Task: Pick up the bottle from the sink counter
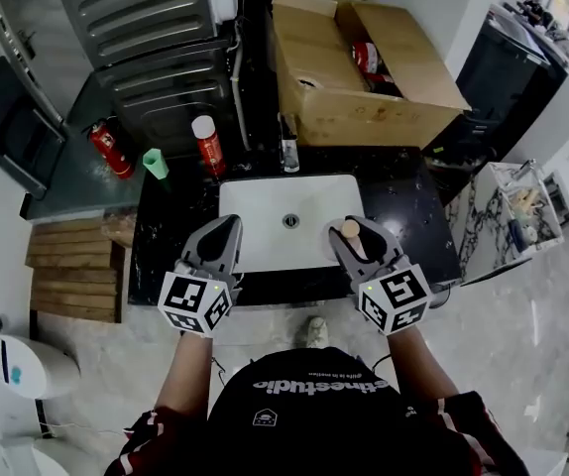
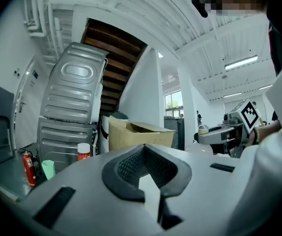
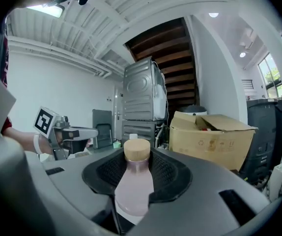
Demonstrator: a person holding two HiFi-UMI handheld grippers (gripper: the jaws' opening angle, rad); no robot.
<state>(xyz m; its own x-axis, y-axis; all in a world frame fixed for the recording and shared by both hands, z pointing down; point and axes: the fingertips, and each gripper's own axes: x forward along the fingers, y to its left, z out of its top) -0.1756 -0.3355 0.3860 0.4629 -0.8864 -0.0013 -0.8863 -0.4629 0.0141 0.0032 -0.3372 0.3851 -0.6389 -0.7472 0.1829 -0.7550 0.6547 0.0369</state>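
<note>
A pale pink bottle (image 1: 350,230) with a tan cap stands upright between the jaws of my right gripper (image 1: 356,236), lifted above the right side of the white sink (image 1: 265,211). In the right gripper view the dark pads close on both sides of the bottle (image 3: 133,181), so my right gripper (image 3: 137,156) is shut on it. My left gripper (image 1: 227,228) hovers over the sink's left side. Its jaws meet with nothing between them, as the left gripper view also shows for the left gripper (image 2: 148,181).
The sink sits in a black counter (image 1: 413,216) with a faucet (image 1: 289,153) behind the basin. At the back left stand a red spray can (image 1: 207,145), a green cup (image 1: 156,164) and a fire extinguisher (image 1: 112,151). An open cardboard box (image 1: 364,77) stands behind.
</note>
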